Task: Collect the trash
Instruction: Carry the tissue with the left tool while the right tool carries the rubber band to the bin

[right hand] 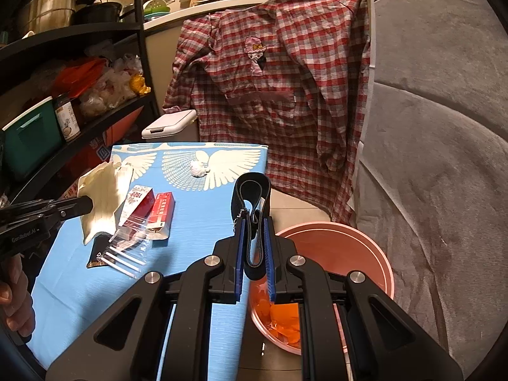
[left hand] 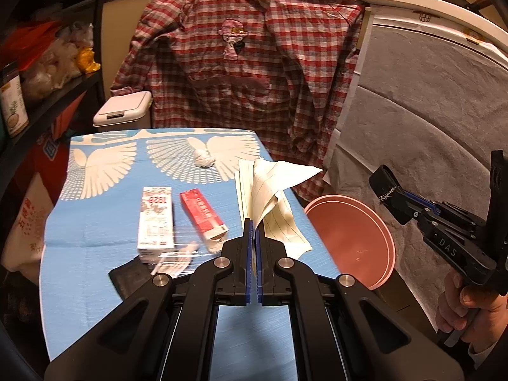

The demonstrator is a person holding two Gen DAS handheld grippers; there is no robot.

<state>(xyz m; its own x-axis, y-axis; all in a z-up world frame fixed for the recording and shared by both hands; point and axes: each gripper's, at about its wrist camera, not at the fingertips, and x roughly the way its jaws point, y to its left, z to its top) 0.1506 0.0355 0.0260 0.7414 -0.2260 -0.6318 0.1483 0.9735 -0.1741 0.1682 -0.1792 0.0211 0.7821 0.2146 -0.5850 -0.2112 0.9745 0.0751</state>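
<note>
Pinching lined paper [left hand: 270, 187] between left fingers [left hand: 249, 238], above the table [left hand: 104, 241].

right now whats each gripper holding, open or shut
left gripper: shut on the lined paper, lifted off the table.
right gripper: shut on the black strap, above the pink bin.

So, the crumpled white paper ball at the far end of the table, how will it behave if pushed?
The paper ball looks light, so it would probably skid or tumble easily. Its crumpled shape suggests that it squashes rather than breaks.
</note>
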